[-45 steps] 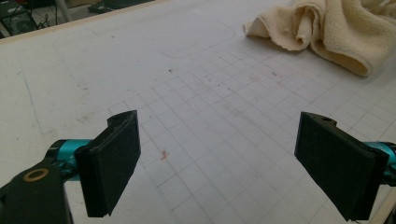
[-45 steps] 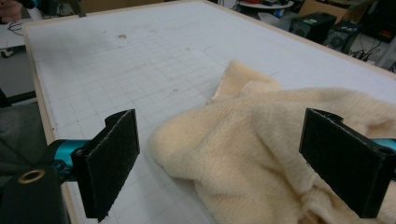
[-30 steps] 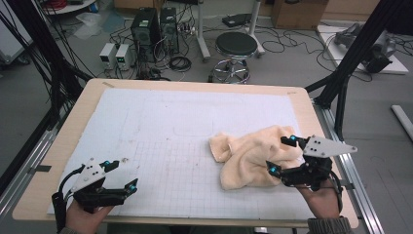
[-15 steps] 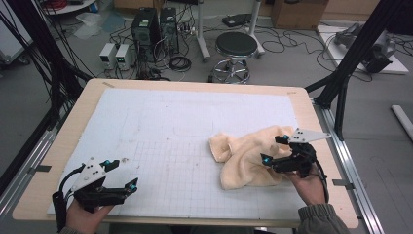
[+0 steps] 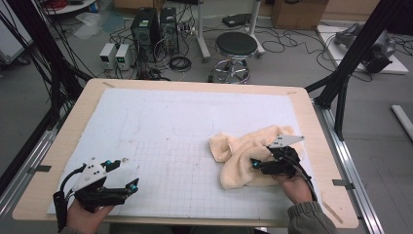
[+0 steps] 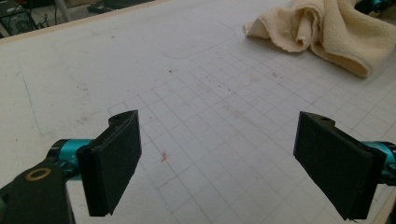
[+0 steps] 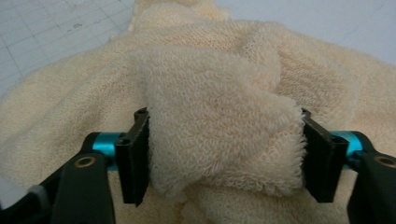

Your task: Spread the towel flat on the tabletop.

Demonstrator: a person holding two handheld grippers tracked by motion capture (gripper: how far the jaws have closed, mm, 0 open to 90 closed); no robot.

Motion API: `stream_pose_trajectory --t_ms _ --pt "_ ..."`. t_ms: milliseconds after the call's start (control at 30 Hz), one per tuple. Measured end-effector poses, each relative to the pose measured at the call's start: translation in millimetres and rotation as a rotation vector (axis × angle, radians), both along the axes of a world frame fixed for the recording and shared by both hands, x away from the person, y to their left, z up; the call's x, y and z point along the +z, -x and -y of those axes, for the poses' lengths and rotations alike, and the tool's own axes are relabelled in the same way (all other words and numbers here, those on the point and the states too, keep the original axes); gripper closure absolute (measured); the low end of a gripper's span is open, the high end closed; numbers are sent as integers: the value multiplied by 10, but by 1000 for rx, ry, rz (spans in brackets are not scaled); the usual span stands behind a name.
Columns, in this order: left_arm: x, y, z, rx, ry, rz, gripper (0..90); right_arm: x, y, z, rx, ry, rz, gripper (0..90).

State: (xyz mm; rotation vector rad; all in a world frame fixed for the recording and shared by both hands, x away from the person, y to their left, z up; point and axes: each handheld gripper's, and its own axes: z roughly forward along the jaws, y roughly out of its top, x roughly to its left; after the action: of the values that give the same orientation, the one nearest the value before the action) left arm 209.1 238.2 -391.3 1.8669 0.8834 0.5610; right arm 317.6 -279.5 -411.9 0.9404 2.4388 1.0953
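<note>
The right gripper (image 5: 265,165) sits low on the crumpled cream towel (image 5: 243,153), and in the right gripper view its two black jaws have just been closing around a thick bunched fold of that towel (image 7: 219,121); the terry cloth fills the whole gap between them and both pads (image 7: 137,156) touch its sides, so the grip is on the fold. The rest of the towel spreads beyond and to either side of these jaws in soft ridges, with the gridded white mat (image 7: 42,28) showing past its far edge. The person's right hand (image 5: 294,183) holds the gripper from behind, a grey-green sleeve (image 5: 309,219) at the wrist. The left gripper (image 5: 119,178) rests well apart from the towel, near the front corner of the mat (image 5: 170,126) on the wooden table (image 5: 63,141). In the left gripper view its jaws stand wide apart with nothing between them, only bare gridded mat (image 6: 210,116) under and ahead of them, and the towel (image 6: 327,28) lies far ahead and off to one side of that gripper.
</note>
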Motion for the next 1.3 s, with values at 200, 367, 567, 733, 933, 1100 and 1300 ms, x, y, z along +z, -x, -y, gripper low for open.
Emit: stream_pose_trajectory --t_ms 200,367,567,733,933,1100,1300 --pt "2 -5 9 0 1 0 156 -34 -11 -41 -16 12 -17 421" --pt "-4 -22 27 -3 2 -7 163 -33 2 -40 -29 2 -40 521" --pt "-2 -35 33 -5 4 -6 171 11 1 -36 -41 -7 -86 596" --pt "-4 -38 24 -4 1 -7 172 99 12 -35 -34 -19 -98 609" --pt "-3 -33 19 2 10 -8 173 286 65 -146 19 -90 -90 614" --pt "5 -26 18 0 5 0 173 503 80 -415 82 -111 -58 615" --pt "12 -22 0 6 14 5 173 785 68 -750 140 -142 -17 614"
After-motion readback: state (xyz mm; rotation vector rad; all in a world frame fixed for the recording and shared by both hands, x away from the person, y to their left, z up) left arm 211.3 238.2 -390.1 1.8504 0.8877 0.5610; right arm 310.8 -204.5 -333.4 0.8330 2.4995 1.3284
